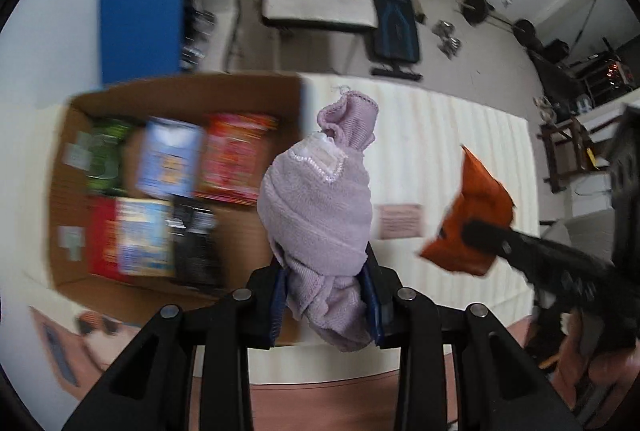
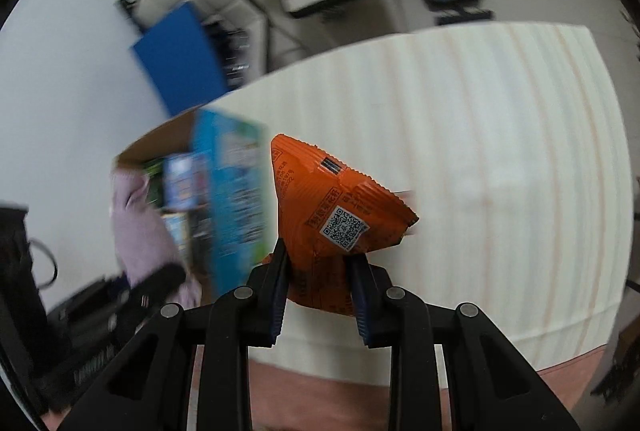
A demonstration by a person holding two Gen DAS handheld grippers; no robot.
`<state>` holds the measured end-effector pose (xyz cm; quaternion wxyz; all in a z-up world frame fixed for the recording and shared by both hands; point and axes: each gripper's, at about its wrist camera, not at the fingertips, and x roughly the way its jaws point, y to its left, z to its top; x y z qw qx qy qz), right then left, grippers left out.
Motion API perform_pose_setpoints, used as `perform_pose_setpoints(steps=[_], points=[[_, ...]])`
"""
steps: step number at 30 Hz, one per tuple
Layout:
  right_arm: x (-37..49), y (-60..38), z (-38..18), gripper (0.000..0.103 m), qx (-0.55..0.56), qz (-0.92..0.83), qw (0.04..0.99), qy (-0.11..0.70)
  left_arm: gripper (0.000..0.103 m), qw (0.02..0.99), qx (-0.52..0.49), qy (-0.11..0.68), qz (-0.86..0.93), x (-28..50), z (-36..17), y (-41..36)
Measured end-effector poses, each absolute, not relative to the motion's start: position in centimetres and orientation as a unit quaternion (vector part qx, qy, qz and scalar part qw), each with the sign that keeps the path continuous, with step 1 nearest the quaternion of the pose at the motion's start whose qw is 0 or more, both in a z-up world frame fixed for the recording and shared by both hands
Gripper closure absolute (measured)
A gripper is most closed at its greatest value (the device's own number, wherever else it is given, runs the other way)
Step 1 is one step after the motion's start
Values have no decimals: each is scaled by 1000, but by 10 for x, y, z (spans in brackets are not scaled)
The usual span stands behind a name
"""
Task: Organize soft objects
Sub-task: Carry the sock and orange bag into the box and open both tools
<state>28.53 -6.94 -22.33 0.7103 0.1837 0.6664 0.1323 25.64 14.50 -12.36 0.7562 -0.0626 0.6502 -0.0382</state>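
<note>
You have a cream striped table (image 1: 460, 135) mid-frame; on it sit the open cardboard box (image 1: 180, 91) at left and a pink card (image 1: 401, 221) right of centre.

light: bright, even, soft shadows | blur: motion smear left side | edges: fisheye bend, dark vignette

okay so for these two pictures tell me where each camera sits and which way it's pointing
Left wrist: on the left hand-held gripper, looking along its fingers at the lilac cloth it clamps, cardboard box beyond.
Right wrist: on the right hand-held gripper, facing the orange packet it grips above the cream mat.
Shared: cloth, packet, box, mat; each shows the other gripper.
</note>
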Motion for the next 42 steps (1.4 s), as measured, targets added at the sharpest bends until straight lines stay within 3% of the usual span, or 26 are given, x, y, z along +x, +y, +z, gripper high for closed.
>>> perform_pose_setpoints(steps=[6, 13, 24, 34, 40, 42], points=[[275, 36, -190, 73, 142, 186, 717, 656, 73, 761, -25, 648, 21, 268, -128, 247], [289, 135, -229, 73, 77, 169, 703, 686, 73, 723, 14, 687, 66, 315, -185, 310], [296, 183, -307, 73, -9, 114, 680, 724, 73, 652, 81, 752, 49, 361, -295, 308], [294, 192, -337, 72, -36, 103, 652, 750, 69, 623, 64, 779, 15, 368, -313, 303], [289, 189, -330, 57, -36, 100, 652, 750, 64, 634, 29, 773, 11, 370, -288, 314], [288, 188, -324, 42, -29, 102, 655, 748, 50, 641, 19, 767, 8, 371, -277, 317]])
